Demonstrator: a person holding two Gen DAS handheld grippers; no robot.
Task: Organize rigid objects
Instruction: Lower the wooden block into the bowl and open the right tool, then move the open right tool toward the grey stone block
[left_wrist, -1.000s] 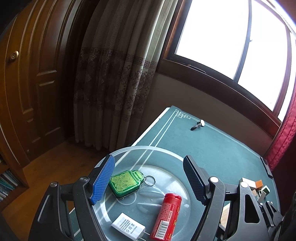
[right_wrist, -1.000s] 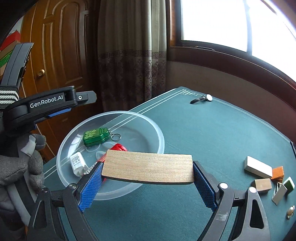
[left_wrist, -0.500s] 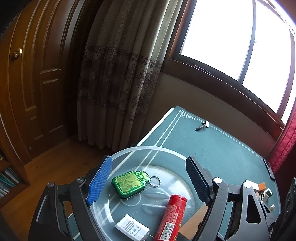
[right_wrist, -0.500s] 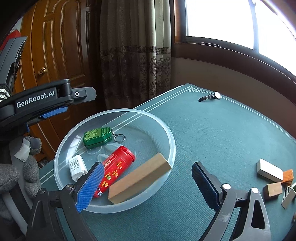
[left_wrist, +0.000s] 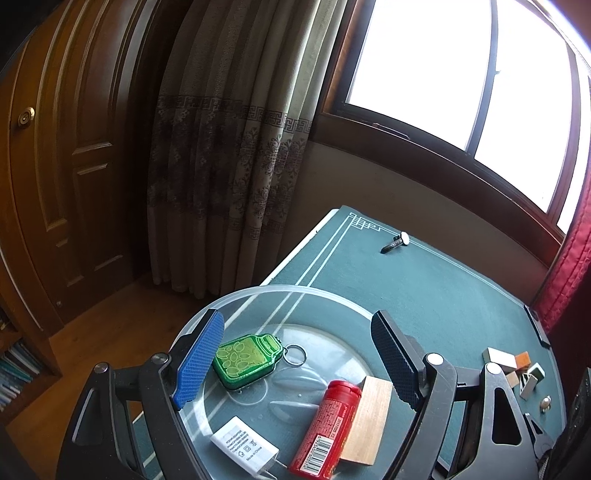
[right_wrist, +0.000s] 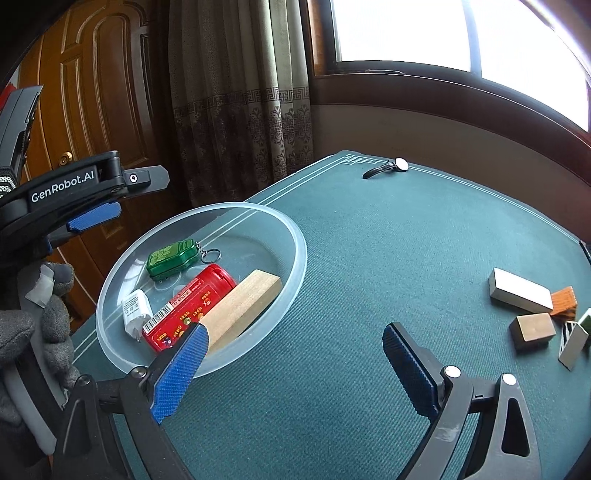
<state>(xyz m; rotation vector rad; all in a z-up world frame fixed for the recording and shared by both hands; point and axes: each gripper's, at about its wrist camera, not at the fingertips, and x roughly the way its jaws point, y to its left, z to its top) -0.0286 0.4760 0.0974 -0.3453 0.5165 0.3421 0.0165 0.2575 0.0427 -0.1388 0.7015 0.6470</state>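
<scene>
since the clear bowl (right_wrist: 295, 254) already holds the long wooden block (right_wrist: 242, 304), the red canister (right_wrist: 192, 306), the green keychain (right_wrist: 171, 258) and the white adapter (right_wrist: 135, 308), your coming move likely turns on the loose pieces at about two o'clock from your right gripper (right_wrist: 291, 373). its jaws stand apart and carry nothing. the pale block (right_wrist: 519, 293) lies nearest the top of that cluster, long axis running from ten to four o'clock, with the small wooden block (right_wrist: 532, 328) just below it. your left gripper (left_wrist: 295, 360), also spread and empty, hovers over the bowl, well apart from them, so the right is nearer.
</scene>
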